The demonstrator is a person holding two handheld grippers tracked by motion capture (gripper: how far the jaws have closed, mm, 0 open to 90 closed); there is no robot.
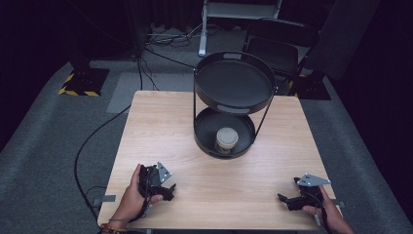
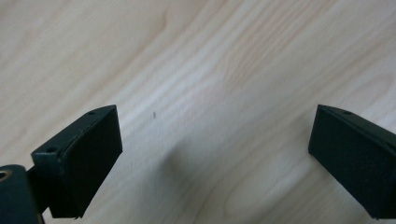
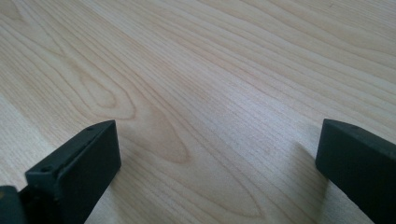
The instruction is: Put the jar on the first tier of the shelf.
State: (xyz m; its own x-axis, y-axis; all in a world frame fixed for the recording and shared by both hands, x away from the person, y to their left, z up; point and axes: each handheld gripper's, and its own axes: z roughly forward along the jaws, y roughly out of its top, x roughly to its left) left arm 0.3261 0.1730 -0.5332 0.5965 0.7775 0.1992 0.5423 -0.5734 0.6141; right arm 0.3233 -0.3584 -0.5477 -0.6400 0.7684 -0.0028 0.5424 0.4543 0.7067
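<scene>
A black two-tier round tray stand (image 1: pixel 234 105) stands at the middle back of the wooden table (image 1: pixel 160 126). On its lower tray sits a beige cup with a pale lid (image 1: pixel 226 140); the upper tray (image 1: pixel 234 80) holds nothing. My left gripper (image 1: pixel 168 189) lies near the front left edge in a hand, and the left gripper view has its jaws wide apart over bare wood (image 2: pixel 215 130). My right gripper (image 1: pixel 287 200) rests near the front right corner, also open, with only wood grain between its fingers (image 3: pixel 74 172).
Beyond the table a black chair (image 1: pixel 277 48) and a white frame's legs (image 1: pixel 204 29) stand on grey carpet. A black cable (image 1: pixel 87 146) runs along the floor at the left. Bare tabletop lies between the two grippers and the stand.
</scene>
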